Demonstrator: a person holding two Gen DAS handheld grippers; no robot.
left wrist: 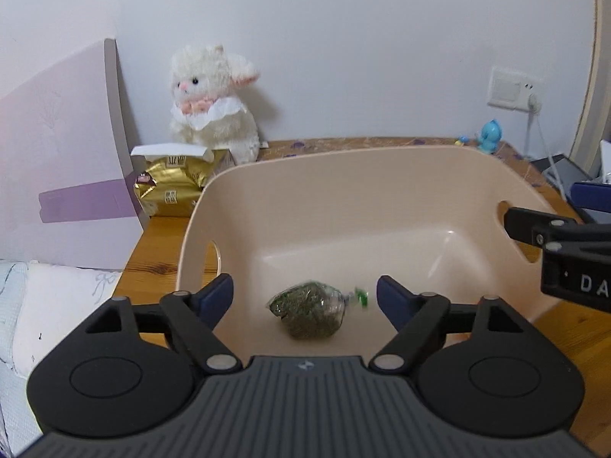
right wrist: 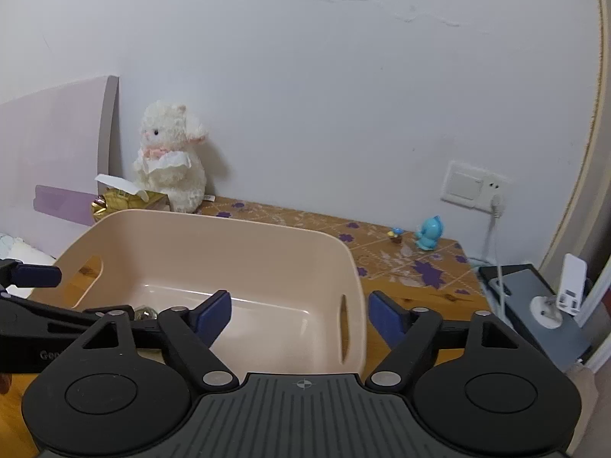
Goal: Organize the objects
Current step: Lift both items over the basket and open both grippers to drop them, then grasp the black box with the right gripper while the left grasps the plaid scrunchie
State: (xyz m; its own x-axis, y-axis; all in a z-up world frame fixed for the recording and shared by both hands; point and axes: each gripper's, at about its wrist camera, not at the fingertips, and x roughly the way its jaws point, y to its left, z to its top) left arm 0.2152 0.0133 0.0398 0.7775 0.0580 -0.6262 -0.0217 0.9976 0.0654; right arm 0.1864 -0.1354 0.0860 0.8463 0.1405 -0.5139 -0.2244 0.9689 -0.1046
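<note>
A beige plastic basket [left wrist: 382,175] with handle slots stands on the wooden table; it also shows in the right wrist view [right wrist: 214,229]. A small clear packet of green dried leaves [left wrist: 309,311] lies on the basket floor. My left gripper [left wrist: 304,299] is open above the basket's near side, its fingers apart on either side of the packet without touching it. My right gripper [right wrist: 299,315] is open and empty, straddling the basket's right wall. The right gripper's finger shows at the right edge of the left wrist view [left wrist: 534,225].
A white plush lamb [left wrist: 214,103] sits against the wall behind a gold tissue pack [left wrist: 172,187]. A blue toy figure [right wrist: 429,233] and a tiny cupcake toy [right wrist: 395,236] stand at back right. A dark tablet [right wrist: 534,305], white stand and cable lie right.
</note>
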